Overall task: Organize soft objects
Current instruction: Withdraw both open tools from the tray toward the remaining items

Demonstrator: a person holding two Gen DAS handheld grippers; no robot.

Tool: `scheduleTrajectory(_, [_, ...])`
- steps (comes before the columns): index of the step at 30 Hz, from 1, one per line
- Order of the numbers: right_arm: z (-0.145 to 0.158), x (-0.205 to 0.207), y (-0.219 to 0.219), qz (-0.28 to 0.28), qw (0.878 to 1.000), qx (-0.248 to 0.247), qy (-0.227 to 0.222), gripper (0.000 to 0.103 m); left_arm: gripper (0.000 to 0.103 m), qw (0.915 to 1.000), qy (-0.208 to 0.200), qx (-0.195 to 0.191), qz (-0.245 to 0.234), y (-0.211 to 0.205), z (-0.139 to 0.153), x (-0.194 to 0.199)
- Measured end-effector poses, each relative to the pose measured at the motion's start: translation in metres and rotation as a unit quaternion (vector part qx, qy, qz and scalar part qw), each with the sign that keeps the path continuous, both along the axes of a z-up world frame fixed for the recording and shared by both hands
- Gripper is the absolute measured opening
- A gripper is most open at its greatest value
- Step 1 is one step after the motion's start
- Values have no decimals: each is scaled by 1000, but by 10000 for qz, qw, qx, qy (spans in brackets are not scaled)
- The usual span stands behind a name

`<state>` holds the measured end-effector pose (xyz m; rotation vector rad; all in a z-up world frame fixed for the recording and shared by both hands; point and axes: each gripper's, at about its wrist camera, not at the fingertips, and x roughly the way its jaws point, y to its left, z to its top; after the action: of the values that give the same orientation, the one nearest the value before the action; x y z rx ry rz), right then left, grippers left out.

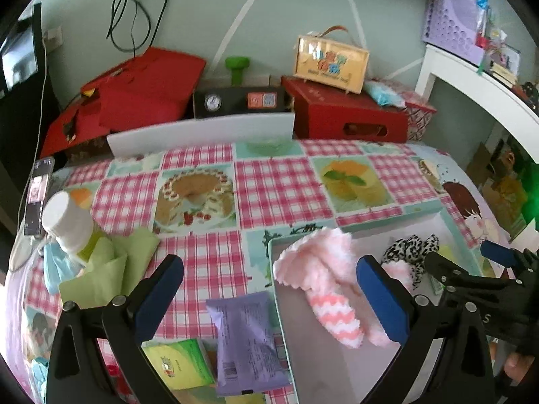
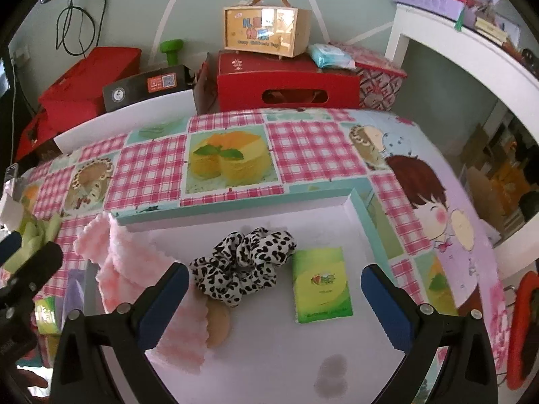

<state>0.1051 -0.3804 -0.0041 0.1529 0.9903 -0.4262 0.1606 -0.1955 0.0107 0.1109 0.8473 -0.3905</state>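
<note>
Both your left gripper and right gripper gape empty over the shallow white tray, where pink knitted socks await tidying.

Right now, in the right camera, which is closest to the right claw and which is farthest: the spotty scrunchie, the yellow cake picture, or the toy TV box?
1. Spotty scrunchie: in the tray, just ahead of the right claw, slightly left.
2. Yellow cake picture: printed on the tablecloth, beyond the tray's far wall.
3. Toy TV box: farthest, on the red box by the wall.
</note>
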Motion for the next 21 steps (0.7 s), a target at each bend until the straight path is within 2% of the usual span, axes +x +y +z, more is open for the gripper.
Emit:
scheduleTrajectory(6, [2,-2,-3,-166,9999,-20,-25,103,102,9987,244,-412,-157,7,4,4])
scheduleTrajectory(11, [0,1,0,-207,9998,31,52,103,102,9976,331,-580,-172,15,2,9])
scheduleTrajectory(17, [10,1,16,-80,9995,176,-263,103,102,9981,138,-567,-198,21,11,6])
scheduleTrajectory(19, [16,4,24,2,9993,92,-352,103,102,9982,109,-554,-208,24,14,7])
scheduleTrajectory(21, [20,6,30,43,9989,80,-464,103,102,9989,139,-387,-224,26,14,8])
